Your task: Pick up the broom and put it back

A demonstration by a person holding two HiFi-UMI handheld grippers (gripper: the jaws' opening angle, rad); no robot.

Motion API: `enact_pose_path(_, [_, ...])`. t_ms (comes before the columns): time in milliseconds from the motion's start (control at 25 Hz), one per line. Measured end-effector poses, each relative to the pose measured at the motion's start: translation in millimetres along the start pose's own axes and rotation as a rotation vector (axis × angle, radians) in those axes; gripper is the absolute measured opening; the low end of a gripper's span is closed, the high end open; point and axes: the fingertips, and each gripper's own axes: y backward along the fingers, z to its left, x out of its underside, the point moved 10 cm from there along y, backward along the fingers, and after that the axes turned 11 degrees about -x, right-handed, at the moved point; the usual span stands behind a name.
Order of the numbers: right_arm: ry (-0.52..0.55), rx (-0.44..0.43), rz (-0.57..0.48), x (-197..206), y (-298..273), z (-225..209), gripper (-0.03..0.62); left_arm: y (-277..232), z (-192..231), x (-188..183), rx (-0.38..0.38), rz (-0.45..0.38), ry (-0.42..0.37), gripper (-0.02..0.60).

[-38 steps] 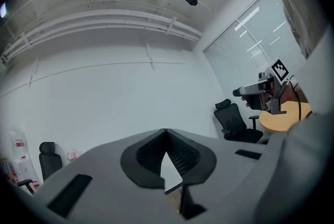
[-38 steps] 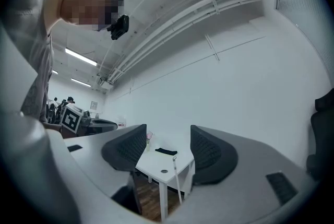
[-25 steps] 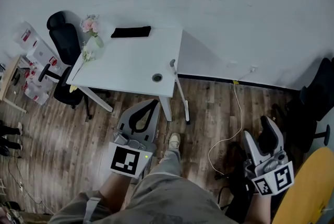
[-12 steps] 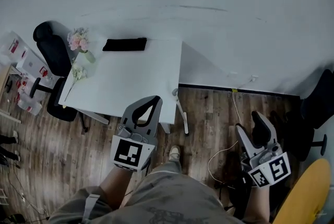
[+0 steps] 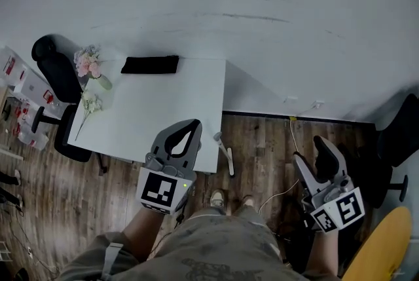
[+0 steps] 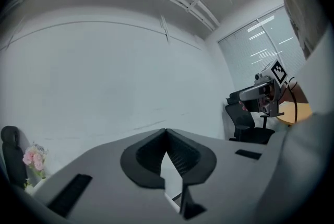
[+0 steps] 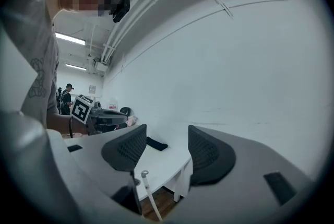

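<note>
The broom shows only as a thin white handle point(image 5: 223, 154) with a loop at its top, leaning by the near right corner of the white table point(image 5: 157, 109). My left gripper point(image 5: 194, 123) is shut with nothing in it, hovering over the table's front edge just left of the handle; its tips point(image 6: 166, 131) meet. My right gripper point(image 5: 313, 150) stands open over the wooden floor, well to the right of the handle. In the right gripper view the handle point(image 7: 147, 190) rises below and in front of the open gripper point(image 7: 167, 137).
On the table lie a black flat object point(image 5: 150, 65) and flowers point(image 5: 87, 63). A black office chair point(image 5: 54, 73) stands at its left, another point(image 5: 395, 139) at the far right beside a yellow round top point(image 5: 386, 247). A white cable point(image 5: 294, 142) runs across the floor.
The person has stepped closer to the table. The left gripper now reaches over the table's front edge near the handle. The right gripper has come forward a little. Neither has taken hold of anything.
</note>
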Motion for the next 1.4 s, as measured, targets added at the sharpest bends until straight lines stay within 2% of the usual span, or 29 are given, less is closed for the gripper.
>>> enact_pose_path(200, [-0.038, -0.077, 0.027, 8.7, -20.6, -34.8, 0.259, -21.6, 0.1, 3.0, -0.043, 0.039, 0.004, 0.017])
enact_pose_path(320, [-0.053, -0.134, 0.058, 18.4, -37.0, -54.9, 0.259, -31.3, 0.5, 5.4, -0.055, 0.055, -0.027, 0.017])
enact_pose_path(520, [-0.117, -0.281, 0.093, 39.6, -73.4, -78.3, 0.259, -44.8, 1.4, 17.5, -0.100, 0.110, -0.014, 0.017])
enact_pose_path(640, [-0.113, -0.363, 0.145, 59.0, -97.8, -80.9, 0.259, -50.4, 0.6, 30.3, -0.113, 0.151, -0.020, 0.017])
enact_pose_path(800, [-0.118, -0.473, 0.252, 99.1, -134.0, -81.6, 0.259, -56.7, 0.1, 50.2, -0.114, 0.201, -0.025, 0.017])
enact_pose_path(880, [-0.159, -0.518, 0.306, 124.2, -151.2, -81.7, 0.259, -60.0, 0.1, 62.3, -0.113, 0.223, -0.021, 0.017])
enact_pose_path(960, [-0.189, -0.549, 0.367, 150.1, -166.3, -79.4, 0.259, -62.3, -0.1, 76.2, -0.114, 0.253, -0.026, 0.017])
enact_pose_path(1080, [-0.180, -0.597, 0.454, 187.4, -185.0, -72.1, 0.259, -65.6, -0.5, 96.6, -0.124, 0.310, -0.036, 0.017])
enact_pose_path(1200, [-0.165, -0.654, 0.530, 222.6, -200.4, -62.1, 0.259, -66.9, 0.2, 115.9, -0.122, 0.360, -0.013, 0.017])
enact_pose_path(1400, [-0.192, -0.712, 0.604, 279.5, -219.1, -52.6, 0.259, -66.2, 4.6, 147.1, -0.142, 0.430, 0.014, 0.017])
